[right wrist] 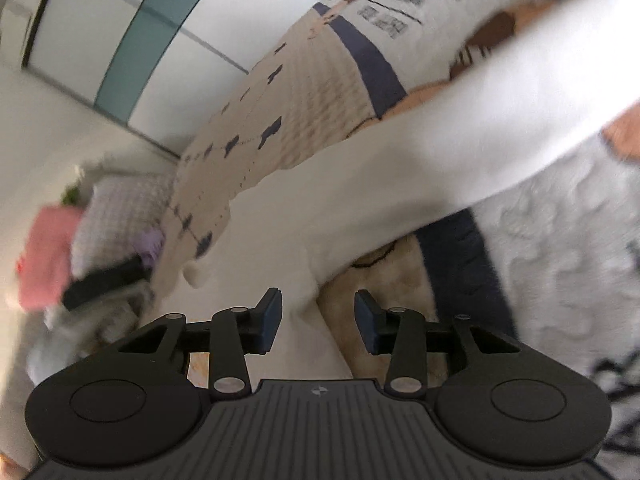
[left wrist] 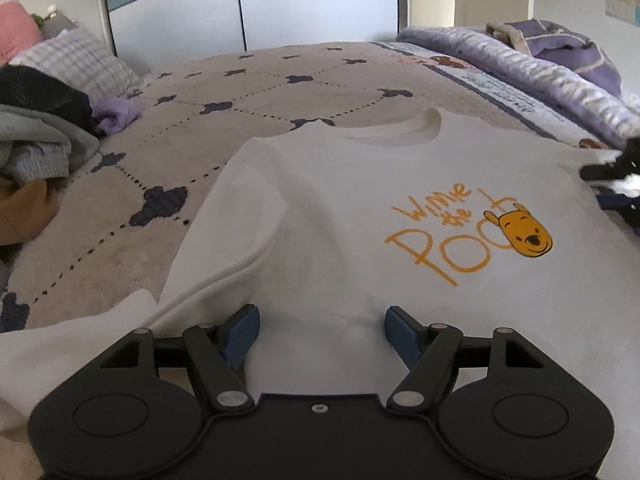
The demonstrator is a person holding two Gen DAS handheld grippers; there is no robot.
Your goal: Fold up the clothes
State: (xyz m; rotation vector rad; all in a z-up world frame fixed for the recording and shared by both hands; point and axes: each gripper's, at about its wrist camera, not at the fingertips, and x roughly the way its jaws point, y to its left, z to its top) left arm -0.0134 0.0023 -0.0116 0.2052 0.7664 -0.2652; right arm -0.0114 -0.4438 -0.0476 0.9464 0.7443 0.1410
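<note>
Sweatshirt (left wrist: 360,200) in white lies front-up on the patterned bedspread (left wrist: 240,92) as the left gripper (left wrist: 320,332) hovers spread over its hem and the right gripper (right wrist: 318,312) stands parted at a sleeve.

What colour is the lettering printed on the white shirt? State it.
Orange lettering on the white shirt, clearest in the left wrist view.

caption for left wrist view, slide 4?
Left gripper, open, over a white Winnie the Pooh sweatshirt spread on the bed.

A beige quilted bed (left wrist: 248,92) fills the room — pale wardrobe doors (left wrist: 256,4) behind, soft daylight.
</note>
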